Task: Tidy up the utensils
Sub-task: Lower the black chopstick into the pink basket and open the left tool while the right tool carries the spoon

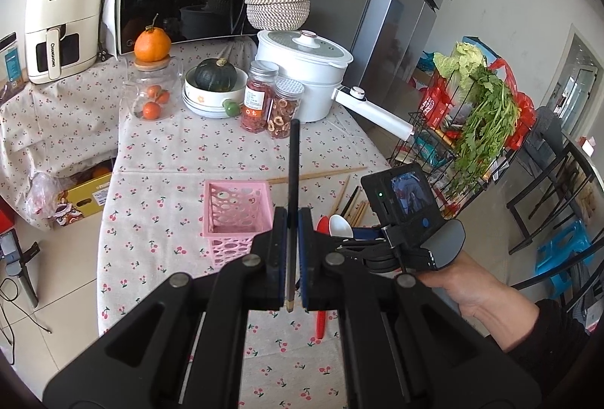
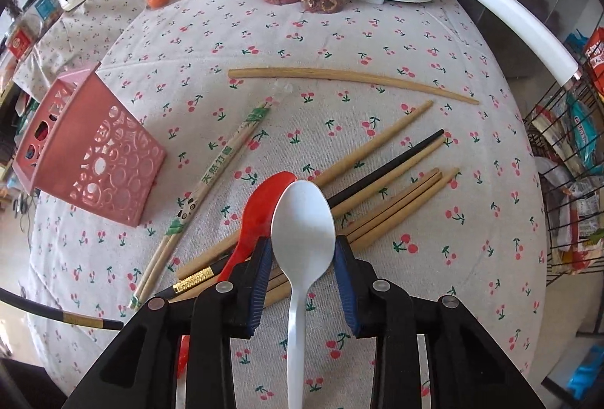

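Left wrist view: we see the pink basket (image 1: 237,209) left of centre on the counter (image 1: 170,152), our left gripper (image 1: 291,220) clamped on a black chopstick (image 1: 293,179). Right wrist view: our right gripper (image 2: 303,250) is apart around the white spoon (image 2: 303,220), loose chopsticks (image 2: 396,179) rightward.

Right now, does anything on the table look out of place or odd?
Yes: utensils are scattered loose beside the pink basket, with the red spoon lying across wooden chopsticks. One long wooden chopstick lies apart from the pile. Nothing looks spilled or broken.
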